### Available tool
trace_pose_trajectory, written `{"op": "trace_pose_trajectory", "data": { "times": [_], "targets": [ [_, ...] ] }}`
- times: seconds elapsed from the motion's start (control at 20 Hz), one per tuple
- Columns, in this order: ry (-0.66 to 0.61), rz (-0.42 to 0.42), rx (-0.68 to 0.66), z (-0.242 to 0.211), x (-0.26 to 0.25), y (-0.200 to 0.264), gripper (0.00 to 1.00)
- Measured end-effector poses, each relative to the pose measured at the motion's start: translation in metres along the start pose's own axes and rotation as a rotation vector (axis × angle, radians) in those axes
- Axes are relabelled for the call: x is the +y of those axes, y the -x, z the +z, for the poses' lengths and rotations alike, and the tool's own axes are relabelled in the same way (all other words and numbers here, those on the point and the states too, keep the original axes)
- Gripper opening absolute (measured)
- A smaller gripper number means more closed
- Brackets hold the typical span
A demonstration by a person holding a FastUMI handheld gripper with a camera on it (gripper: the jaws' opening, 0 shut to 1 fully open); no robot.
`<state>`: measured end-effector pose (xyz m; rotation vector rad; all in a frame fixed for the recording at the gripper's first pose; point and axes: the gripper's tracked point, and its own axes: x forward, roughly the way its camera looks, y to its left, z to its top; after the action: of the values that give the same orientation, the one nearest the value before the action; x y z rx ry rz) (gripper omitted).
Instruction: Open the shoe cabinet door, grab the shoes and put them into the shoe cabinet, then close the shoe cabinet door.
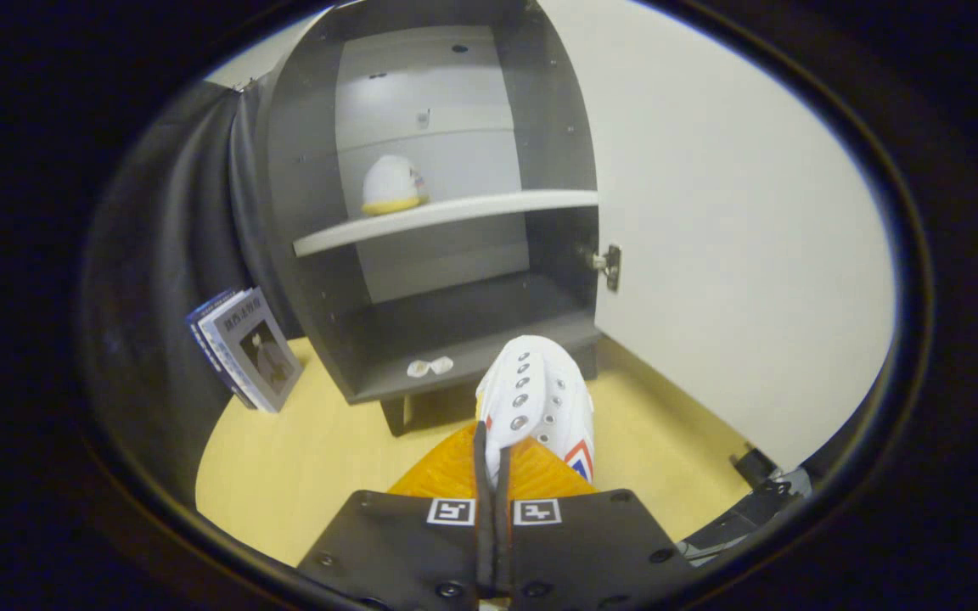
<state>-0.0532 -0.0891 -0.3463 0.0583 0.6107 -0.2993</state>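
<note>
Claw (493, 462) clamped tight on white shoe (540, 399), before open cabinet (455, 339).

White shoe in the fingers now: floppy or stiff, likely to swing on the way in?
The fingers, nearly closed, pinch the white shoe at its edge, so it may pivot or sag. The eyelet-lined upper looks like soft fabric, probably flexible. It seems light; the lower shelf of the open cabinet lies just ahead.

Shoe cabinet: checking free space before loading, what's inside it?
Inside the shoe cabinet, one shoe sits on the shelf; a small white packet lies on the bottom. The fingers grip a white shoe, hiding some floor.
</note>
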Motion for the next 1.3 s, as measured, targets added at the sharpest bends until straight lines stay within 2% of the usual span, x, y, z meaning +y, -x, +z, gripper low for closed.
{"op": "trace_pose_trajectory", "data": {
  "times": [0.45,0.8,1.3],
  "targets": [
    [0.009,0.032,-0.21,0.121,0.023,0.001,0.03],
    [0.031,0.079,-0.326,0.201,0.037,-0.031,0.02],
    [0.103,0.137,-0.34,0.271,0.048,-0.106,0.02]
  ]
}}
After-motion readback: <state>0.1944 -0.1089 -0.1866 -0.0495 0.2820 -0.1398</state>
